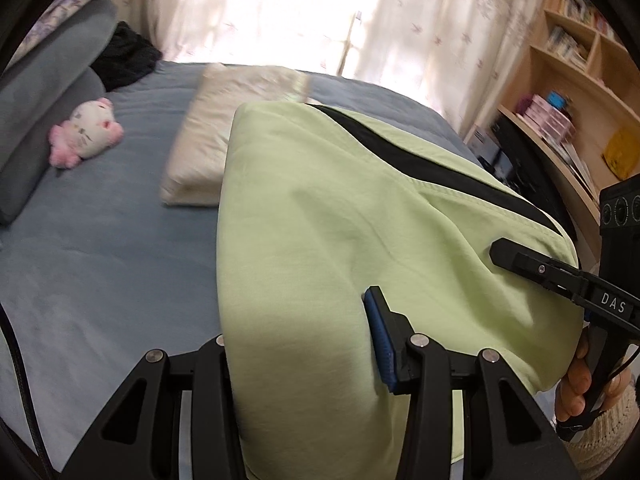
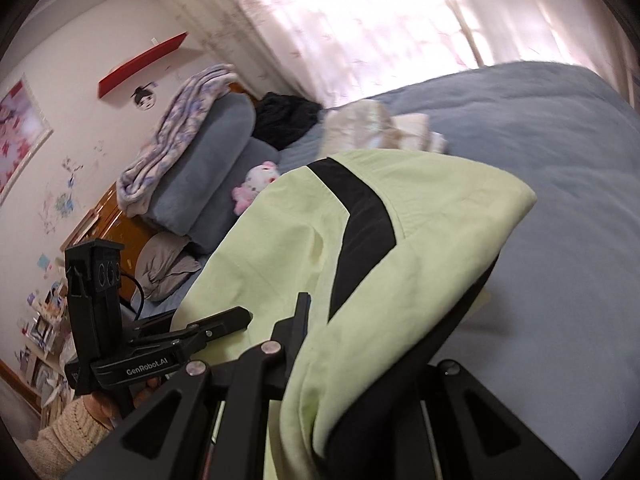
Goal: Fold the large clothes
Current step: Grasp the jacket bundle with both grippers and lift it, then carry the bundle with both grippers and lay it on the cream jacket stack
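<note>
In the left wrist view, the green garment (image 1: 352, 248) is hanging up over the blue bed (image 1: 100, 248). Its long side is running from near us to far away, toward the curtain (image 1: 280, 8). It is pale green and soft, with a black stripe (image 1: 420, 156) slanting across its far right part. The left hand-held gripper (image 1: 304, 344) is holding the near edge of the cloth, which is bunched thick between its fingers. The right hand-held gripper (image 1: 496, 252) is reaching in from the right and touching the cloth. This view also is showing a bookshelf (image 1: 580, 72) on the right.

In the right wrist view, the green garment (image 2: 420, 240) is draping over the right hand-held gripper (image 2: 352, 360), which is pinching it tight. Here the stripe (image 2: 360, 232) is running near to far. The left hand-held gripper (image 2: 240, 316) is coming in from the left. Only this view is showing a picture (image 2: 20, 128) on the left wall.
</note>
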`<control>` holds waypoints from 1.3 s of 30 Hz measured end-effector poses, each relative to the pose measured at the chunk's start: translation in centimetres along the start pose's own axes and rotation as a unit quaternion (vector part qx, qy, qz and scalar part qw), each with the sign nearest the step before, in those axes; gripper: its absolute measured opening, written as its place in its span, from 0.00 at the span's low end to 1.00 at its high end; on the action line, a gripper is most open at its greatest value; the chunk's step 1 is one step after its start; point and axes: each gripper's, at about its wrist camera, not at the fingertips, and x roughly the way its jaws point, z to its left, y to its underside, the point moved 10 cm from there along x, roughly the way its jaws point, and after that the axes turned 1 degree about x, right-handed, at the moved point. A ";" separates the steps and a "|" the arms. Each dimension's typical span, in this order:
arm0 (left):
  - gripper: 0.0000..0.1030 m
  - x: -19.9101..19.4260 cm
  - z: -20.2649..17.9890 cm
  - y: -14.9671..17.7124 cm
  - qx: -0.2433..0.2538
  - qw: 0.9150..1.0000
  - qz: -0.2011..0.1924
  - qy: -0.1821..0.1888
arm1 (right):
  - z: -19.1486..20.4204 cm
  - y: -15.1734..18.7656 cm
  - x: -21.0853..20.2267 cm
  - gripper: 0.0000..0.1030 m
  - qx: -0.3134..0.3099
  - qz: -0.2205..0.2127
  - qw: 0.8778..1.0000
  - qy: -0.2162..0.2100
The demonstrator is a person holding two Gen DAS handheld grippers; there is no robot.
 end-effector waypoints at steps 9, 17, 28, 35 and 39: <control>0.41 1.4 9.1 -13.1 0.006 0.998 -0.056 -0.016 | 3.5 -11.9 7.9 0.10 -0.046 -0.034 0.998 -0.003; 0.41 9.0 15.0 -25.7 0.027 0.996 -0.085 -0.031 | 0.5 -23.3 17.0 0.10 -0.042 -0.082 0.996 0.004; 0.56 25.3 20.3 -27.6 -0.004 0.998 -0.027 -0.048 | -12.3 -22.6 29.1 0.12 0.054 -0.058 0.996 0.039; 0.72 28.4 21.4 -27.8 -0.031 0.996 -0.050 -0.069 | -16.0 -21.4 30.7 0.20 0.071 -0.054 0.995 0.051; 0.86 29.4 23.0 -27.7 -0.042 0.991 -0.058 -0.110 | -16.7 -21.7 32.1 0.28 0.085 -0.052 0.993 0.055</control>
